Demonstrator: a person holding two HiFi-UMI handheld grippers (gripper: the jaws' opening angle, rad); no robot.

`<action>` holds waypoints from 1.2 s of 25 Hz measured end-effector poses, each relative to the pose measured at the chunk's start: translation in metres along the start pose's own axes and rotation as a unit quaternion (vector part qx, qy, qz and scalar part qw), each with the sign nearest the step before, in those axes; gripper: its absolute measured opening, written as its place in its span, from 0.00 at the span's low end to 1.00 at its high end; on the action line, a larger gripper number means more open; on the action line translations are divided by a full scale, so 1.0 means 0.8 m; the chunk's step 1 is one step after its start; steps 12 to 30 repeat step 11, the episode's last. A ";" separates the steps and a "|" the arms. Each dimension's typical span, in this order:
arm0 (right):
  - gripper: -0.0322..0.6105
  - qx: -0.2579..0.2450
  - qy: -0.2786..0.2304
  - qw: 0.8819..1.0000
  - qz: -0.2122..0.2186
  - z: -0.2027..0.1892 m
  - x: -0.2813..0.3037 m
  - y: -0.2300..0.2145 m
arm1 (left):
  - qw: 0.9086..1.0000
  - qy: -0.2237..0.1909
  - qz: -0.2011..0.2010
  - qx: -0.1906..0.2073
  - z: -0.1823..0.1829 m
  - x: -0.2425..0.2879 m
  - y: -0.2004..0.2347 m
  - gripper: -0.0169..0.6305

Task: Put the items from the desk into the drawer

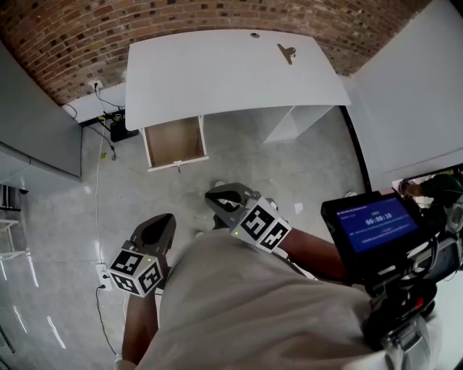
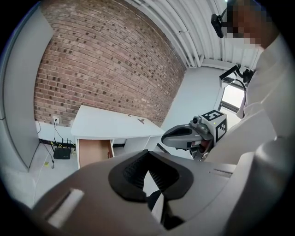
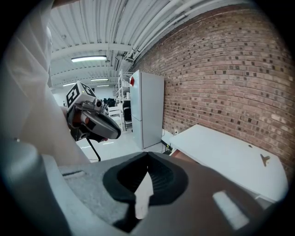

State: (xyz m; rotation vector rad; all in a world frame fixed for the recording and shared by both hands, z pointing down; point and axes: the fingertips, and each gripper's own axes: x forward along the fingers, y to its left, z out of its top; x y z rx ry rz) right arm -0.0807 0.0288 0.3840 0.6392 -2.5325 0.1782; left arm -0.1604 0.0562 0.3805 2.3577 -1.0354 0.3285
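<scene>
Grey left gripper and right gripper are held shut, empty.
Open concrete floor up to the pulled-out wooden drawer is shown whole only in the head view.

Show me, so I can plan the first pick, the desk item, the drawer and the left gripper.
desk item (image 1: 287, 52): head view, its middle.
drawer (image 1: 173, 141): head view, its bare floor.
left gripper (image 1: 166, 219): head view, between its shut fingertips.

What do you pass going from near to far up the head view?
left tool → right tool → open drawer → white desk → dark clip → brick wall
</scene>
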 end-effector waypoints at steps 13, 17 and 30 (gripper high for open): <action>0.05 0.013 0.008 1.000 -0.010 -0.009 -0.002 -0.006 | 1.000 0.017 -0.018 0.005 -0.003 0.015 -0.003 0.04; 0.05 0.013 0.008 1.000 -0.010 -0.009 -0.002 -0.006 | 1.000 0.017 -0.018 0.005 -0.003 0.015 -0.003 0.04; 0.05 0.013 0.008 1.000 -0.010 -0.009 -0.002 -0.006 | 1.000 0.017 -0.018 0.005 -0.003 0.015 -0.003 0.04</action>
